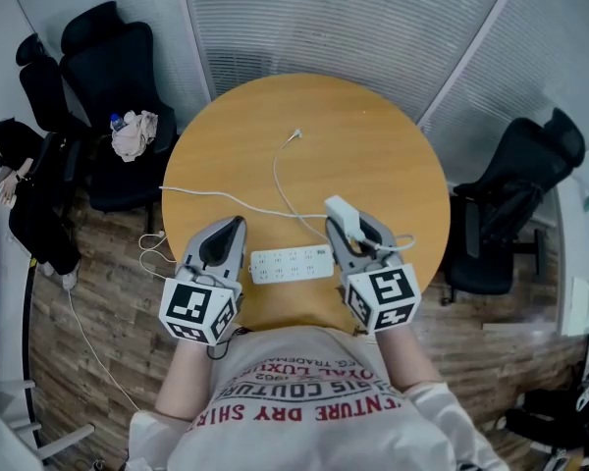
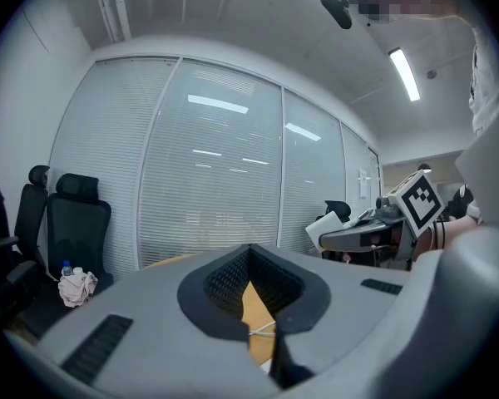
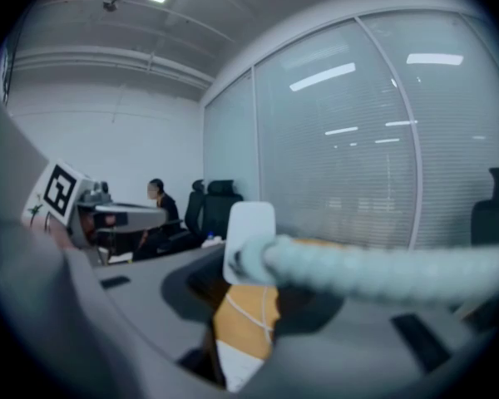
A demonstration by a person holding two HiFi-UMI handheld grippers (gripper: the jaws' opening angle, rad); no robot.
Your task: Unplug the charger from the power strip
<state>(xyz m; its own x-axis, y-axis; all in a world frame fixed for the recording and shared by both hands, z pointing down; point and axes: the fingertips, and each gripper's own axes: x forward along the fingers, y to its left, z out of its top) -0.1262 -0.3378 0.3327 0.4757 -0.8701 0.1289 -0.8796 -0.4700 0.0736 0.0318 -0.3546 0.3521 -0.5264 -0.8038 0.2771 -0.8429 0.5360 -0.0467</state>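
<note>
A white power strip (image 1: 291, 263) lies on the round wooden table (image 1: 373, 145) near its front edge, between my two grippers. My right gripper (image 1: 356, 232) is shut on the white charger (image 1: 342, 214), held clear above the strip's right end. The charger's thin white cable (image 1: 278, 180) trails across the table to its free plug (image 1: 296, 135). In the right gripper view the charger (image 3: 249, 239) stands upright between the jaws, its blurred cable (image 3: 358, 260) runs to the right, and the strip (image 3: 237, 364) shows below. My left gripper (image 1: 239, 224) hovers left of the strip, shut and holding nothing.
The strip's own cord (image 1: 191, 194) runs off the table's left edge to the wooden floor. A black chair (image 1: 113, 86) with a cloth and a bottle stands at the back left, another chair (image 1: 510, 214) on the right. A person (image 1: 5, 155) sits at the far left.
</note>
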